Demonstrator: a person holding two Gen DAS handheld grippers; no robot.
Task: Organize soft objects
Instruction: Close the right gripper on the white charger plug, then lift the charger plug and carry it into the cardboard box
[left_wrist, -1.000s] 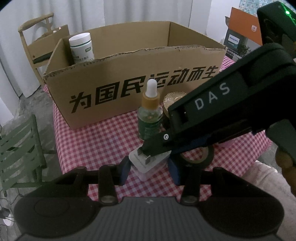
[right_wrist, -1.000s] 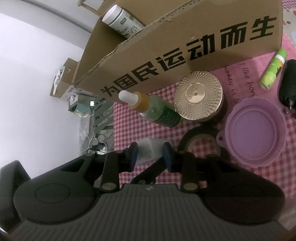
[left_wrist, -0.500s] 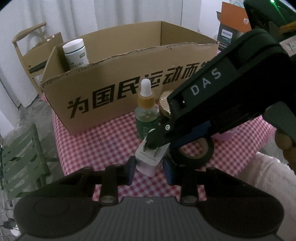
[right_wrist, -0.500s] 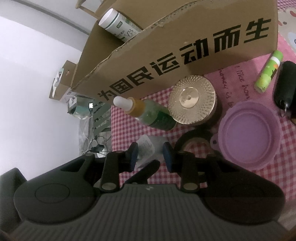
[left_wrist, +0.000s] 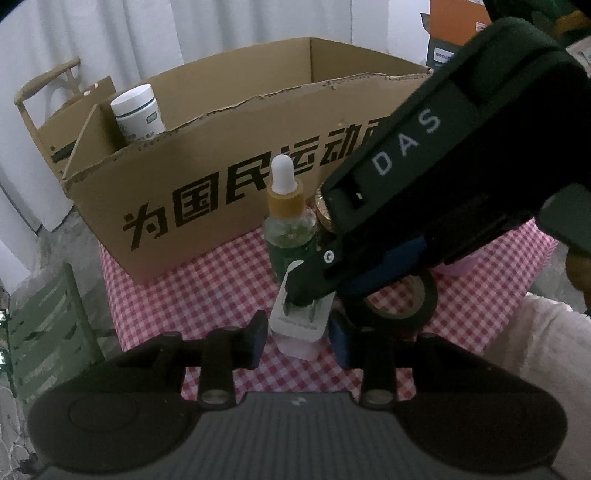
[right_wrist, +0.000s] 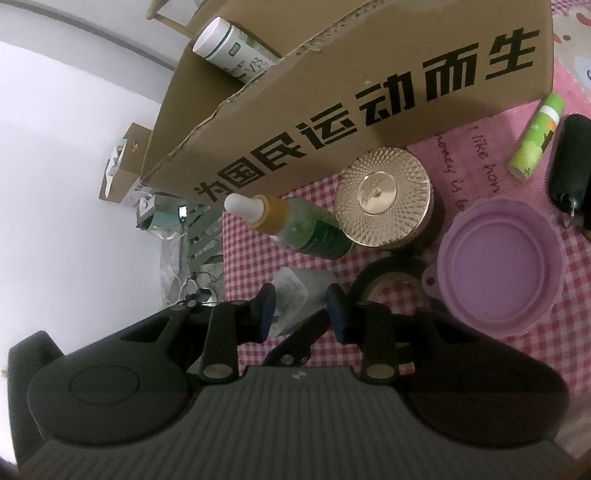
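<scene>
1. The white plug (left_wrist: 299, 318) sits upright at the near edge of the tabletop (left_wrist: 207, 288), prongs up, on the red-checked cloth.
2. The left hand-held gripper (left_wrist: 298, 334) straddles it. Its jaws are opening with the plug between them, the blue pads close at either side, and a thin gap shows by the left pad.
3. The right hand-held gripper (right_wrist: 300, 310) reaches in from the right, one black fingertip resting on the prongs. Its jaws are narrow, with the plug and a finger of the left gripper between the pads. I cannot tell whether they pinch the plug.
4. Just right of the plug lies a roll of black tape (left_wrist: 406, 299), flat on the cloth.
5. Just behind the plug stands a green dropper bottle (left_wrist: 288, 221) with a white bulb, and beside it a jar with a ribbed gold lid (right_wrist: 384, 195).
6. Further right are a purple bowl (right_wrist: 502, 258), a green tube (right_wrist: 535, 136) lying down and a black oblong thing (right_wrist: 569, 158).
7. Behind everything stands an open cardboard box (left_wrist: 221, 155) printed with black characters. A white jar (left_wrist: 138, 110) is in its left end.
</scene>
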